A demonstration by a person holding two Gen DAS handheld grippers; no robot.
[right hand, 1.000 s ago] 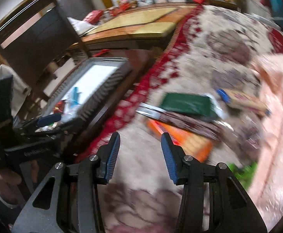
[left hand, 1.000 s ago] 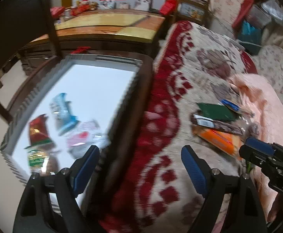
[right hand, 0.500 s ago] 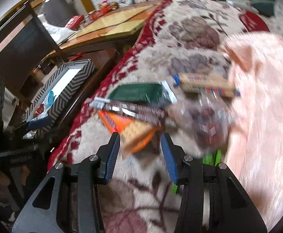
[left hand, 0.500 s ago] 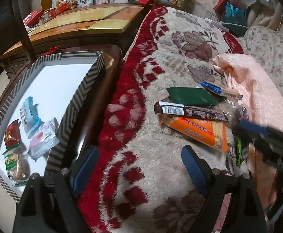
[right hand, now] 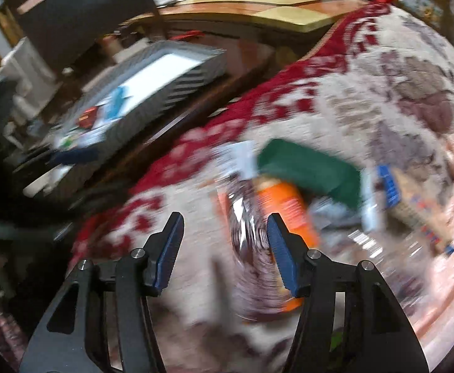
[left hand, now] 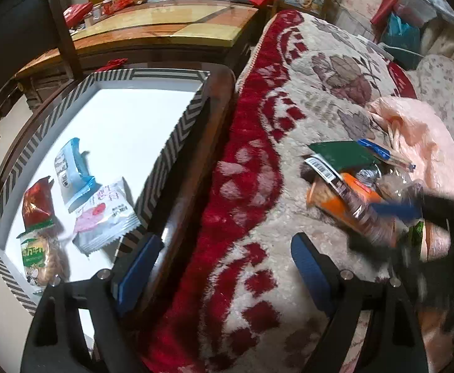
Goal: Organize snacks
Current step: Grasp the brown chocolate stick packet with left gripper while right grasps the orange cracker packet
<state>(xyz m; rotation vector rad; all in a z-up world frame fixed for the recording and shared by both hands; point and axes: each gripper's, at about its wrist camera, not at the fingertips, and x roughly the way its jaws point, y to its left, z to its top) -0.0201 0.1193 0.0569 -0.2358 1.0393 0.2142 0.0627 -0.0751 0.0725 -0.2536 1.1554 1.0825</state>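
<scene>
Orange wrapper and a dark brown bar (right hand: 242, 217) were what my right gripper (right hand: 224, 248) faced: the bar lay across the orange packet (right hand: 286, 208) on the blanket (right hand: 367, 77), its long axis running from about 12 to 6 o'clock in the right wrist view, just ahead of the fingertips and a little toward the 1 o'clock side. Those jaws were opening, with nothing pressed between the pads, though motion blur hid whether the right pad touched the wrapper. A green packet (right hand: 311, 171) sat beyond at 1 o'clock. My left gripper (left hand: 220, 267) stood wide open and empty over the blanket's red border, with the striped tray (left hand: 177, 136) at its 10 o'clock already holding four snacks. I judged the right hand plainly nearer the pile, so a grasp across the bar's narrow width looked like the coming move.
</scene>
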